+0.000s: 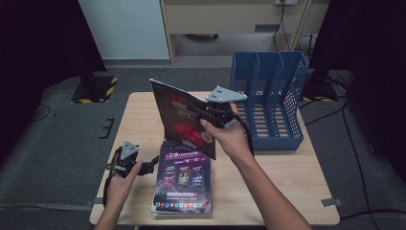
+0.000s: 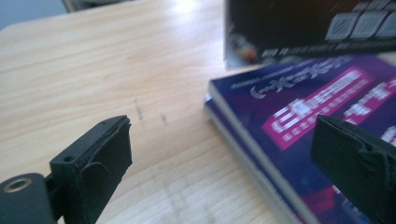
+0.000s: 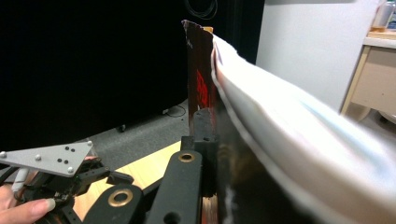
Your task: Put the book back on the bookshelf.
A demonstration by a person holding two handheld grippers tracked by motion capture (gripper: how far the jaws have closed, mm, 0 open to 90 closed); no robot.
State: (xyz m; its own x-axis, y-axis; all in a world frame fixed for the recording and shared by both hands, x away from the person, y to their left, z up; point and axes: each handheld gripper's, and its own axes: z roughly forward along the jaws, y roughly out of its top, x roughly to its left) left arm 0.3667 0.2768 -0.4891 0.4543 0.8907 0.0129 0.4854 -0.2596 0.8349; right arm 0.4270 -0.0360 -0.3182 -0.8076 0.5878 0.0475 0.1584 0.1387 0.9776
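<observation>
Right claw (image 3: 208,140) clamped on upright magazine (image 3: 261,121)

A wooden table (image 1: 287,167) bears a magazine stack (image 1: 183,184) and blue file rack (image 1: 268,100).

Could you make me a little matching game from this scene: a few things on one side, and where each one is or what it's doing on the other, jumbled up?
Things:
1. right gripper
2. left gripper
3. purple magazine stack
4. blue file rack

Places or states:
A. lying flat near the table's front edge
B. standing at the table's far right, slots empty
C. clamped on a dark magazine, holding it upright above the table
D. jaws apart, nothing between them, just left of the stack

Pairs: 1-C, 2-D, 3-A, 4-B
</observation>
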